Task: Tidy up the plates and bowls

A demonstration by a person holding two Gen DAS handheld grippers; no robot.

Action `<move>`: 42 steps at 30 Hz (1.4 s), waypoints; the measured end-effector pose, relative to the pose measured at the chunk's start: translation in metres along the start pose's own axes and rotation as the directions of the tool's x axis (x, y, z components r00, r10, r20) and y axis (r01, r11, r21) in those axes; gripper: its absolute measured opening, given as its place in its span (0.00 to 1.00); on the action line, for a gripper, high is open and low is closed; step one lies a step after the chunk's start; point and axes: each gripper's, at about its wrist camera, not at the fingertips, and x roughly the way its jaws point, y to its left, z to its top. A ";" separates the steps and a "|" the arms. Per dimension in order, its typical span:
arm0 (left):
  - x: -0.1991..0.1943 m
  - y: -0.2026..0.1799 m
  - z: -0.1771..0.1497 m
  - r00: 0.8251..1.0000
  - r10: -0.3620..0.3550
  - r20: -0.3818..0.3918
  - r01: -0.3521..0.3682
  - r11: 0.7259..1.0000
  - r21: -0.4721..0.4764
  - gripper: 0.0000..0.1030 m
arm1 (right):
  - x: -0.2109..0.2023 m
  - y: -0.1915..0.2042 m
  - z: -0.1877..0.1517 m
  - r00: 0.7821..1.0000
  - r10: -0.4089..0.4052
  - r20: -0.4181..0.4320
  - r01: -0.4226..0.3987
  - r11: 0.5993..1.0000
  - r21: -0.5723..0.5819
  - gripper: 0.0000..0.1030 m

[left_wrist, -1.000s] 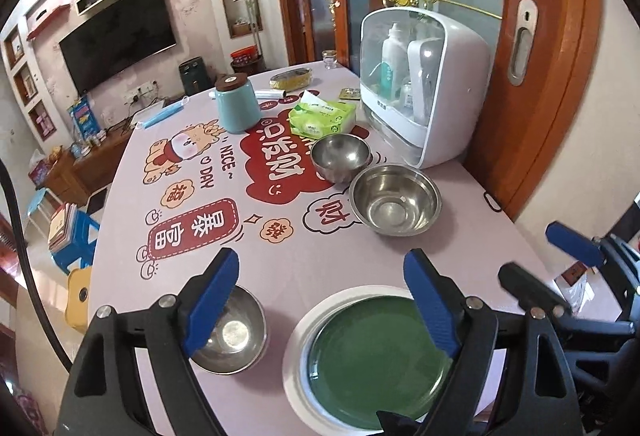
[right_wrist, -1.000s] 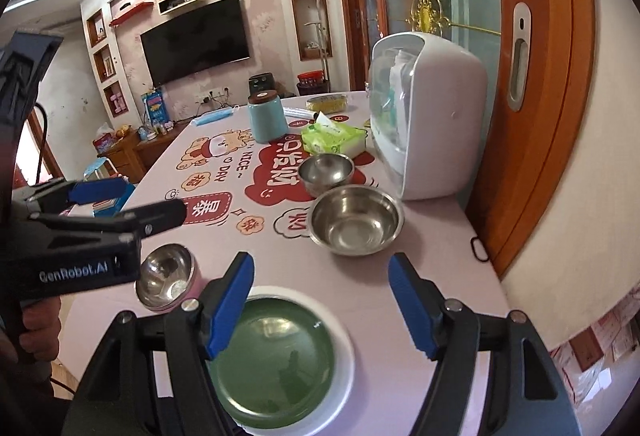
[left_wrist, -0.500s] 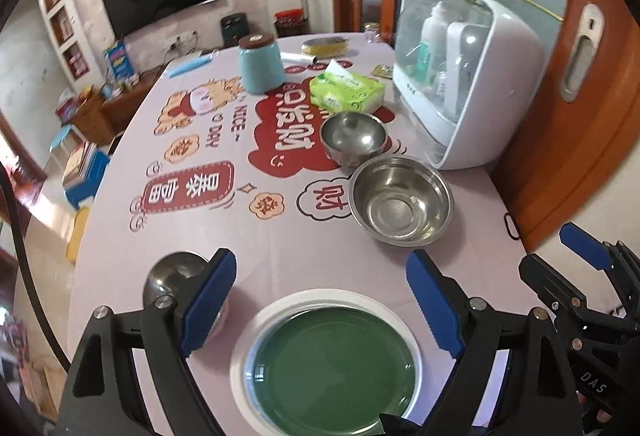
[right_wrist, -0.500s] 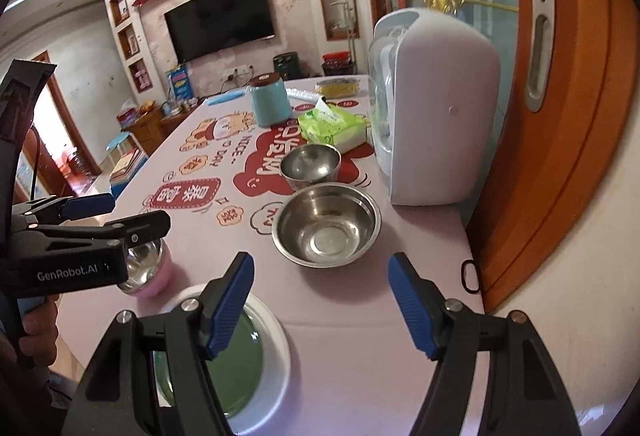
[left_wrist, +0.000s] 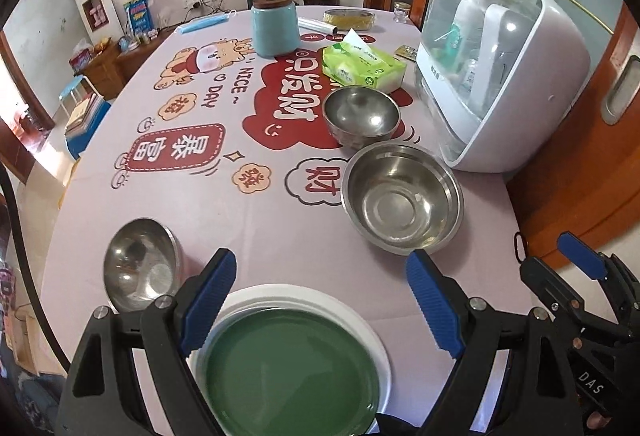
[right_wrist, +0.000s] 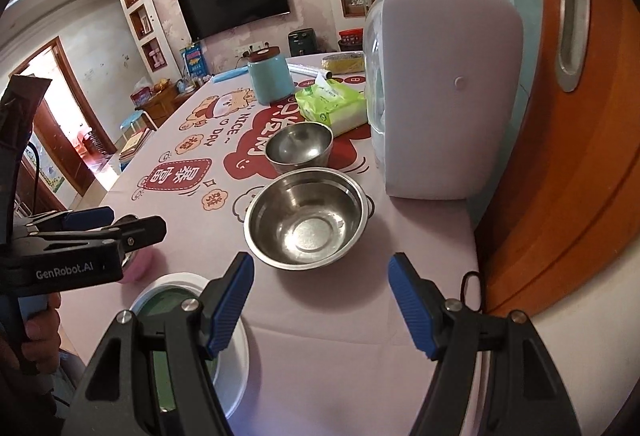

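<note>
Both our left gripper point(left_wrist: 320, 300) and right gripper point(right_wrist: 322, 300) are wide open, holding nothing. We judge the large steel bowl point(right_wrist: 306, 218) just ahead of the right gripper comes first: pinch its near rim squarely.

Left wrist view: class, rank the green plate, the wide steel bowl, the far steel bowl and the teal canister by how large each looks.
1. green plate, though it lies nearest the camera
2. wide steel bowl
3. far steel bowl
4. teal canister, farthest away, so its last place is unsure
</note>
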 end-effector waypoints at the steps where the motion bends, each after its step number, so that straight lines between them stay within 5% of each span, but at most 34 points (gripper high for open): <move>1: 0.004 -0.002 0.002 1.000 -0.005 -0.003 0.005 1.000 -0.003 0.84 | 0.003 -0.002 0.001 1.000 0.004 -0.001 -0.004 1.000 -0.001 0.68; 24: 0.114 -0.012 0.009 0.985 -0.152 -0.087 0.141 0.983 -0.113 0.83 | 0.100 -0.033 -0.006 0.984 0.141 -0.109 -0.125 0.983 0.135 0.68; 30: 0.133 -0.018 0.011 0.982 -0.158 -0.100 0.147 0.983 -0.107 0.80 | 0.118 -0.040 -0.010 0.979 0.158 -0.127 -0.137 0.978 0.159 0.60; 35: 0.145 -0.022 0.011 0.975 -0.183 -0.126 0.170 0.979 -0.110 0.71 | 0.125 -0.043 -0.011 0.979 0.154 -0.132 -0.129 0.975 0.179 0.44; 38: 0.149 -0.023 0.011 0.973 -0.184 -0.140 0.169 0.979 -0.113 0.53 | 0.127 -0.045 -0.012 0.978 0.153 -0.138 -0.127 0.975 0.182 0.42; 42: 0.155 -0.025 0.011 0.968 -0.194 -0.162 0.177 0.977 -0.114 0.47 | 0.129 -0.047 -0.011 0.979 0.157 -0.129 -0.132 0.974 0.182 0.35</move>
